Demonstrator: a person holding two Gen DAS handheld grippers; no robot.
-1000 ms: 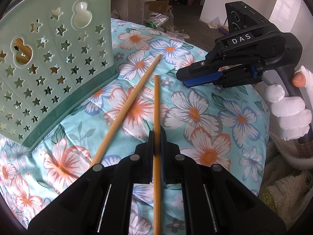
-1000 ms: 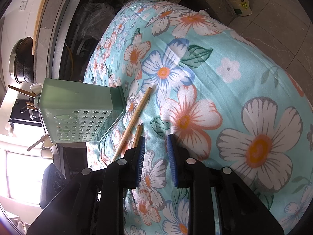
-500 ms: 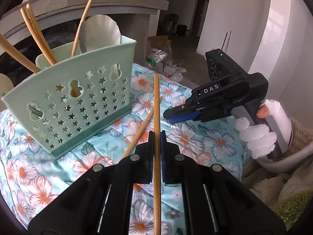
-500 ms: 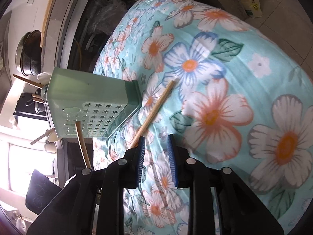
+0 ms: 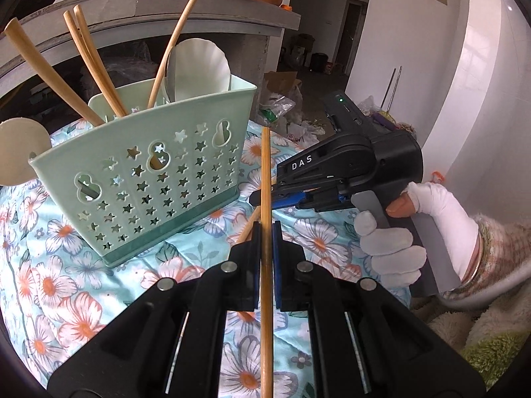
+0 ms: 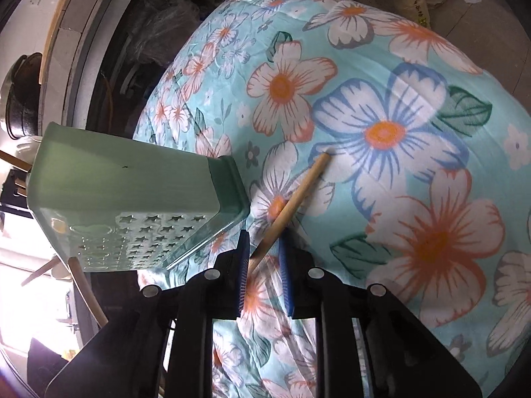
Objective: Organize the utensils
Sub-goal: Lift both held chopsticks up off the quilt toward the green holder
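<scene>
Left gripper (image 5: 264,232) clenched on chopstick (image 5: 265,179), basket (image 5: 149,179) at 10 o'clock. Right gripper (image 6: 264,248) closing around second chopstick (image 6: 292,200) on cloth (image 6: 415,99) — not yet pinched. Light, stiff, slick — grip mid-shaft.

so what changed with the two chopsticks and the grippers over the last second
The left gripper, shut on one chopstick, lifted it off the floral cloth and tipped it upward beside the green holder. The right gripper moved in over the second chopstick, which now lies between its closing jaws. That chopstick stays on the cloth, and the holder has not moved.
</scene>
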